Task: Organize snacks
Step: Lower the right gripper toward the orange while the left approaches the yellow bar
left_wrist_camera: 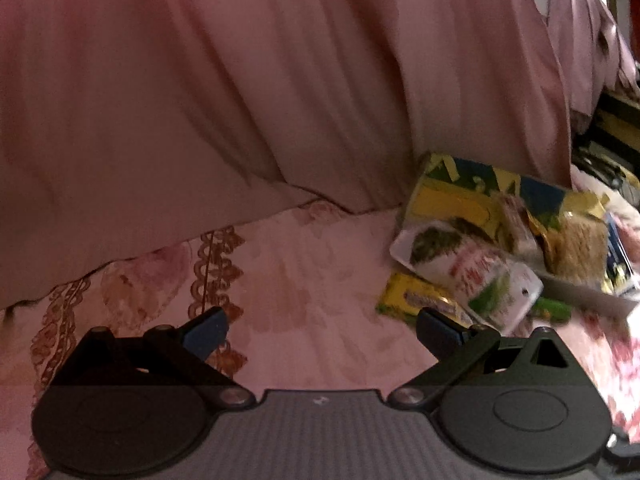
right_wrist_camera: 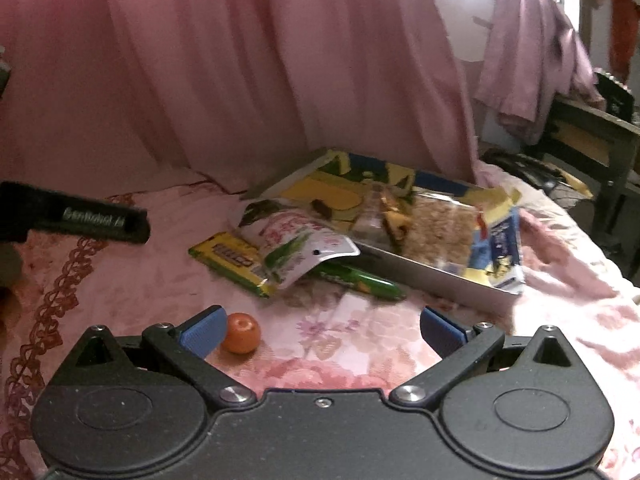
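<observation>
Shallow metal tray [right_wrist_camera: 436, 276] on a floral pink bedspread [right_wrist_camera: 360, 344], crinkly snack packets inside, glossy white pouch [right_wrist_camera: 298, 250] drooping over its near rim onto a yellow bar [right_wrist_camera: 230, 262] and green tube [right_wrist_camera: 366, 282], round orange fruit [right_wrist_camera: 241, 333] nearer, beside the right gripper [right_wrist_camera: 320, 330], jaws apart, empty, left gripper [left_wrist_camera: 322, 334] likewise apart, pleated pink curtain [right_wrist_camera: 248, 72] behind the tray.

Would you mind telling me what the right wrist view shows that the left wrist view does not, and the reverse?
Only the right wrist view shows the small orange fruit by its open claw, the left tool's black body, and the garment draped over a chair. Only the left wrist view shows the left claw, open and empty. Both show the tray, white pouch, yellow packet, green wrapper and pink curtain.
</observation>
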A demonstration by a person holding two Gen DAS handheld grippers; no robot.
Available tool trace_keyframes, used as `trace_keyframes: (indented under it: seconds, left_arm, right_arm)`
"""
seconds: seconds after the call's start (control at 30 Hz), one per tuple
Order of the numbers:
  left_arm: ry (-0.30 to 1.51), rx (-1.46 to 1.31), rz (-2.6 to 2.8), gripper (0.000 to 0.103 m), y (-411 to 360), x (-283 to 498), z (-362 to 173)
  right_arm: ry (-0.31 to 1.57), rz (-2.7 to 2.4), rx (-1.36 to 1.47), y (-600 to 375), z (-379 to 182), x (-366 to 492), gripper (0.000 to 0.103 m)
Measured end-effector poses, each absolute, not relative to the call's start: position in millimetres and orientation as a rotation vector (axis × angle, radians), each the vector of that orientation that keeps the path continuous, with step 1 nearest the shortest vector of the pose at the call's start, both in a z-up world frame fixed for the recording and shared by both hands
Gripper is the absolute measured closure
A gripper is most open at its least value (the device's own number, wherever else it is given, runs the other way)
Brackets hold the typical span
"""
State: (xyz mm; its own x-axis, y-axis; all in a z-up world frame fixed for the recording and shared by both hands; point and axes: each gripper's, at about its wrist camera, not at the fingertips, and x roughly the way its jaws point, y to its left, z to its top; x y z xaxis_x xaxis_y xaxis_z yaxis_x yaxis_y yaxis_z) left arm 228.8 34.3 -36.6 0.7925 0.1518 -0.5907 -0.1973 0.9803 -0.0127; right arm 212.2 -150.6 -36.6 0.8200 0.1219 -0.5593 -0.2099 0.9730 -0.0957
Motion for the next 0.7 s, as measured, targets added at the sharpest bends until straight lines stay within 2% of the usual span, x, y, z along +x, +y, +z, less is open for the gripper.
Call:
trace_keyframes:
  seconds: [0.4, 0.7]
  left_arm:
    - [0.739, -0.153, 0.064, 0.0, 54, 284, -76]
    - [0.756, -0.174, -0.236, 0.0, 46, 320, -94]
  right_arm:
    - [0.679, 0.269, -0.151, -130, -72, 247, 0.001]
    - [0.725, 0.337, -0.153, -110, -94, 259, 0.012]
